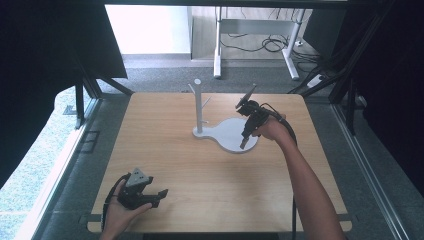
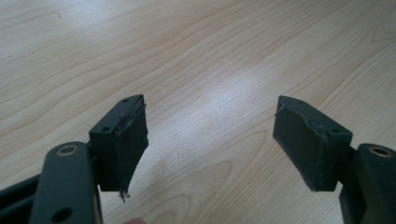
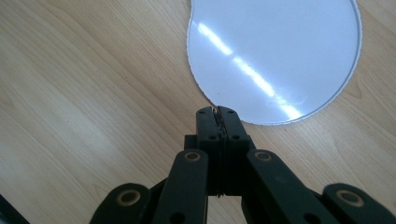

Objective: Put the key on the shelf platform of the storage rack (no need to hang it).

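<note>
A white stand with an upright pegged post [image 1: 199, 105] rises from a flat white base [image 1: 227, 134] in the middle of the wooden table. My right gripper [image 1: 243, 145] points down over the base's right edge, its jaws pressed together with nothing between them. In the right gripper view the shut tips [image 3: 218, 112] hover just off the rim of the glossy white base [image 3: 275, 51]. My left gripper [image 1: 159, 196] rests near the table's front left, held in a hand. Its jaws [image 2: 210, 140] stand wide apart over bare wood.
The table [image 1: 165, 165] is light wood with edges on all sides. Beyond its far edge are a grey floor, a white desk frame [image 1: 255, 35] and cables. Dark curtains hang at both sides.
</note>
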The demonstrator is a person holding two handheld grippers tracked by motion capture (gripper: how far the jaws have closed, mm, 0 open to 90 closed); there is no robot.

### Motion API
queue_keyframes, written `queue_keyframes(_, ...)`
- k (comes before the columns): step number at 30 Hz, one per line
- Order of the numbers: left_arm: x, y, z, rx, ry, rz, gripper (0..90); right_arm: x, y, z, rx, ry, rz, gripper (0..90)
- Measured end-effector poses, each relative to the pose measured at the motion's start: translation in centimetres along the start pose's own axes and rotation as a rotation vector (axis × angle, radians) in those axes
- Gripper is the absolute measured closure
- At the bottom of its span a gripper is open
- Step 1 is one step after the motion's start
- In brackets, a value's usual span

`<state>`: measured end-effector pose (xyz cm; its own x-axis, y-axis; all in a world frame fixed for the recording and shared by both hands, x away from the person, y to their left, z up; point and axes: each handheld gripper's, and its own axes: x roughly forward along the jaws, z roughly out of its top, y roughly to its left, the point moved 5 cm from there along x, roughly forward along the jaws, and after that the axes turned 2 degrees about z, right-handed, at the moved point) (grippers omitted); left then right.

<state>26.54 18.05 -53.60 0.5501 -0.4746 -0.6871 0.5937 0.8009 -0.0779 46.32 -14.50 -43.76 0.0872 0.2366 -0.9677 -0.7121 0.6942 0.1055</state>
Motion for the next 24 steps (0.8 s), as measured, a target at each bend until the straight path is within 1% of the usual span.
queue_keyframes(3,0.0,0.0,0.0,0.000,0.003,-0.001,26.5,0.1,-0.1,0.3,0.007,-0.001,-0.002,89.6)
queue_keyframes(5,0.0,0.0,0.0,0.003,0.006,0.000,26.5,0.0,-0.1,0.5,0.003,0.002,-0.004,89.6)
queue_keyframes(11,-0.1,0.1,0.0,0.000,0.000,0.001,26.5,-0.1,-0.2,1.1,0.009,0.001,-0.010,89.6)
queue_keyframes(14,-0.2,0.1,0.0,0.001,0.001,0.000,26.5,0.0,-0.3,1.4,0.009,0.011,-0.014,89.6)
queue_keyframes(18,-0.2,0.2,0.0,0.000,0.000,-0.001,26.5,0.1,-0.2,1.9,0.014,0.010,-0.009,89.6)
queue_keyframes(21,-0.2,0.3,0.0,0.000,0.000,0.000,26.5,0.1,-0.5,2.3,0.009,0.014,-0.015,89.6)
queue_keyframes(22,-0.2,0.3,0.0,-0.001,-0.002,0.000,26.5,0.2,-0.5,2.6,0.020,0.013,-0.013,89.6)
queue_keyframes(24,-0.2,0.3,0.0,-0.002,-0.003,0.000,26.5,0.3,-0.7,2.8,0.021,0.013,-0.015,89.7)
